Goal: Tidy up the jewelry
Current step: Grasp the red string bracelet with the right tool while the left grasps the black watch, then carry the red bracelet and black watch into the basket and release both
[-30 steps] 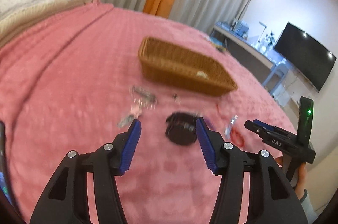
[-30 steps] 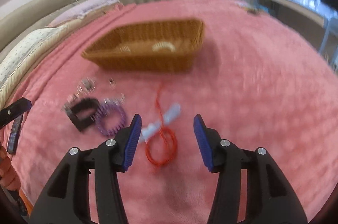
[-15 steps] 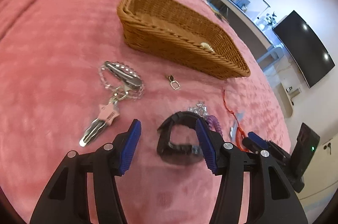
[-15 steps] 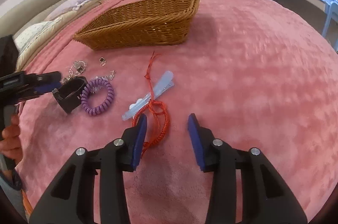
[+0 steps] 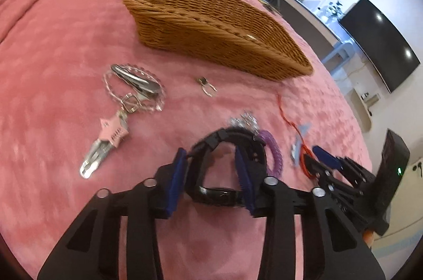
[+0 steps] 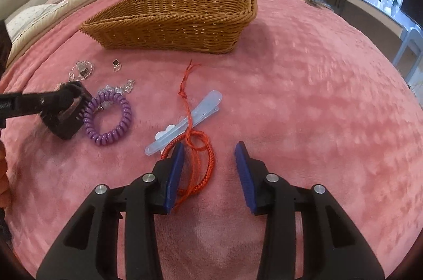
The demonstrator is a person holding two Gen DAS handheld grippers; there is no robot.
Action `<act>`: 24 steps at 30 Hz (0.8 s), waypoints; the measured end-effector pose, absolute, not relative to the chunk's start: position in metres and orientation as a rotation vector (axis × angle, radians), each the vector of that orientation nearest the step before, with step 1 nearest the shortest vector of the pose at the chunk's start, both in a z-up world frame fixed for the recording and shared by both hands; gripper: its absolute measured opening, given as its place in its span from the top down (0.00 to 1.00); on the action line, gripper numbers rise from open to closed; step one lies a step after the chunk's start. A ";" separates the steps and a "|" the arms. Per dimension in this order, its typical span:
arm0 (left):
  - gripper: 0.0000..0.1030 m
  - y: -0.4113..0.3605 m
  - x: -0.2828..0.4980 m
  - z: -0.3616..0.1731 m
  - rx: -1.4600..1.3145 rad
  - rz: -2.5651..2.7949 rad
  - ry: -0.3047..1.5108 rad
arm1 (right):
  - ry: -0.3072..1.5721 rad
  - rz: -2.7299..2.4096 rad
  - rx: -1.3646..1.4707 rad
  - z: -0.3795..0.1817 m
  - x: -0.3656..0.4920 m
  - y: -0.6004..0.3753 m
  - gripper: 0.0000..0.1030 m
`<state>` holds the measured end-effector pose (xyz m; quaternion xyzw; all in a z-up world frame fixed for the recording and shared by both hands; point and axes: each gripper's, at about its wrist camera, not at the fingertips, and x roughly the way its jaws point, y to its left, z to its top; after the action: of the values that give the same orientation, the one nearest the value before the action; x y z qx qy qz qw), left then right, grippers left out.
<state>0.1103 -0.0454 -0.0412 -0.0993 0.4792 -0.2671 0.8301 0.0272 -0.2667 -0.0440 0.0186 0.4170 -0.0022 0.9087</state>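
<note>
**Black watch caught, red cord straddled**

Black plastic is closed upon: the left gripper (image 5: 211, 169), its jaws having just narrowed, is clamped across the black watch (image 5: 224, 166) on the pink blanket (image 6: 317, 95). The right gripper (image 6: 208, 174), also just narrowed yet still apart, is set over the red cord bracelet (image 6: 198, 161), untouched by the far pad. Pickup is judged under way; lifting toward the wicker basket (image 6: 171, 23) is called for next.

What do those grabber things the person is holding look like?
Both the left gripper and the right gripper are black plastic claws with cut-out holes, round silver bolts and ridged blue pads on the fingers. Seen from the side, the right one has a black upright block with a tiny green light.
</note>
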 end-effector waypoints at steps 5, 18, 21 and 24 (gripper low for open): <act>0.92 -0.042 0.089 -0.042 -0.131 -0.465 0.968 | 0.850 0.015 0.030 -0.043 0.022 -0.264 0.89; 0.96 -0.024 0.039 -0.020 -0.143 -0.448 0.780 | 0.721 0.123 0.080 -0.009 -0.015 -0.258 0.96; 0.96 -0.026 0.037 -0.011 -0.161 -0.470 0.764 | 0.687 0.147 0.107 0.011 -0.022 -0.258 0.96; 0.96 -0.030 0.035 0.006 -0.156 -0.488 0.731 | 0.633 0.152 0.093 0.040 -0.022 -0.254 0.96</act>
<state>0.0355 -0.0297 0.0055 -0.0757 0.3533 -0.2361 0.9020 -0.0221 -0.2537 0.0402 0.0455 0.3107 0.0747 0.9465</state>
